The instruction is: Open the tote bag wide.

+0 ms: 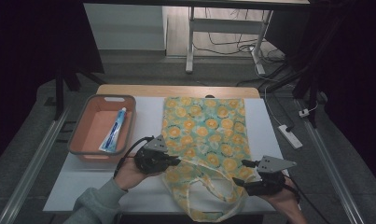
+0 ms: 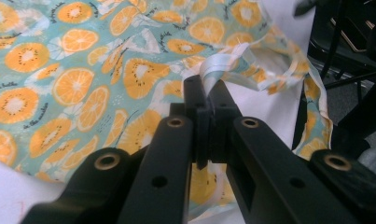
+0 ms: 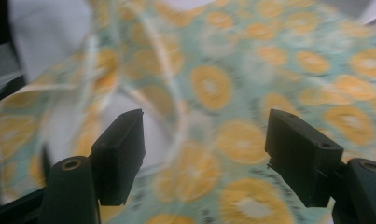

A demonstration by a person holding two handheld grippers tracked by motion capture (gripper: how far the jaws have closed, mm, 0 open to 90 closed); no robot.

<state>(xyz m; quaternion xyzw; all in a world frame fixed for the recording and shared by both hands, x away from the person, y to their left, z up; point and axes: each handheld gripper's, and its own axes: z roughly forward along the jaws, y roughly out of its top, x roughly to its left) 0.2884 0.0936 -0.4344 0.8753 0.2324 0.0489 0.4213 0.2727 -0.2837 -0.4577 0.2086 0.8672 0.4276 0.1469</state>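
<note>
Left gripper (image 2: 209,100) is clamped on the tote bag (image 1: 204,130) mouth edge. Right gripper (image 3: 204,154) stands released, nearest the opposite edge, just ahead of its jaws.

Toothpaste (image 1: 114,131) in basket (image 1: 78,135), left of bag (image 1: 204,126).

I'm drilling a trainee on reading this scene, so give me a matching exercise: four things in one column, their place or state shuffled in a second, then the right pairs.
Things:
1. left gripper
2. right gripper
3. toothpaste tube
4. fabric bag

Place or state:
A. lies in the orange basket
B. jaws wide apart above the fruit print
C. spread flat on the white table
D. shut on the bag's pale handle strap

Pairs: 1-D, 2-B, 3-A, 4-C
</note>
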